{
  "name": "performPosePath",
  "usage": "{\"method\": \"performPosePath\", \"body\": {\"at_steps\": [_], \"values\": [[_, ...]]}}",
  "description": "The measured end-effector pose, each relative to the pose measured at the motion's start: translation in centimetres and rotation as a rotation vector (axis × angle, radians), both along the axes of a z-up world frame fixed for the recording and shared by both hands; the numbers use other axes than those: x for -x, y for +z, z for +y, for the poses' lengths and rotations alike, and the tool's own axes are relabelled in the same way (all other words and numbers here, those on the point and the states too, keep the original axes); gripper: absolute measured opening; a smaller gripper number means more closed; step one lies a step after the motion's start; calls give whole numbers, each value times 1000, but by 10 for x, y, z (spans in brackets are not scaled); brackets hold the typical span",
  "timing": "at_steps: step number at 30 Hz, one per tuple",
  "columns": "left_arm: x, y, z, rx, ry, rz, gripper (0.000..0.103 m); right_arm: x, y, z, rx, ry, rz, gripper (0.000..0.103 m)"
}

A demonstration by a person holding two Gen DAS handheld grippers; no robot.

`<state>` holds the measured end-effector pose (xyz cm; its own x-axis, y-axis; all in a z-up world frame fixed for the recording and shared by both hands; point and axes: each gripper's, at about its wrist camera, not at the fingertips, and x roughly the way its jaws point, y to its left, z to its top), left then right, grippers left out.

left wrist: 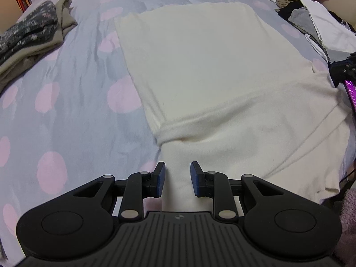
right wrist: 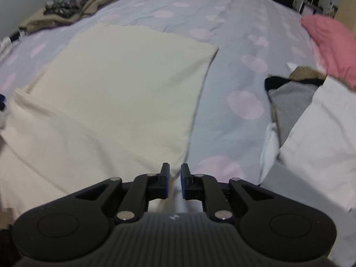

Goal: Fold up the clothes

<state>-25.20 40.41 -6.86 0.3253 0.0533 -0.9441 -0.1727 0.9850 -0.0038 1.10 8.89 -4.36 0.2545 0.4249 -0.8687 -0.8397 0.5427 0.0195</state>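
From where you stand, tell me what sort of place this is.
Most likely a bedroom: a bed under a grey, pink-dotted cover, a pink pillow at its far end, and a cream garment spread out beside laundry piles.

one cream garment (left wrist: 200,66), two clothes piles (left wrist: 29,35) (left wrist: 316,26), one pink pillow (right wrist: 331,49)

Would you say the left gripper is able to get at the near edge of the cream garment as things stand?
Probably yes: the left gripper is open with the cream garment already lying between its fingers, and nothing covers it there.
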Motion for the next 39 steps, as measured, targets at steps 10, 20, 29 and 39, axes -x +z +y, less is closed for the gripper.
{"method": "performPosePath", "body": {"at_steps": [10,20,29,39], "values": [[-6,-29,-9,-36,-36,101,23,14,-34,8,69,69,-2,33],[-3,-30,-4,-31,5,103,23,-8,-29,17,109,-76,-300,8],[13,-13,4,-46,36,100,23,-4,-12,-13,2,-105,-65,27],[-15,7,43,62,224,-85,23,30,-15,15,11,58,-18,29]]}}
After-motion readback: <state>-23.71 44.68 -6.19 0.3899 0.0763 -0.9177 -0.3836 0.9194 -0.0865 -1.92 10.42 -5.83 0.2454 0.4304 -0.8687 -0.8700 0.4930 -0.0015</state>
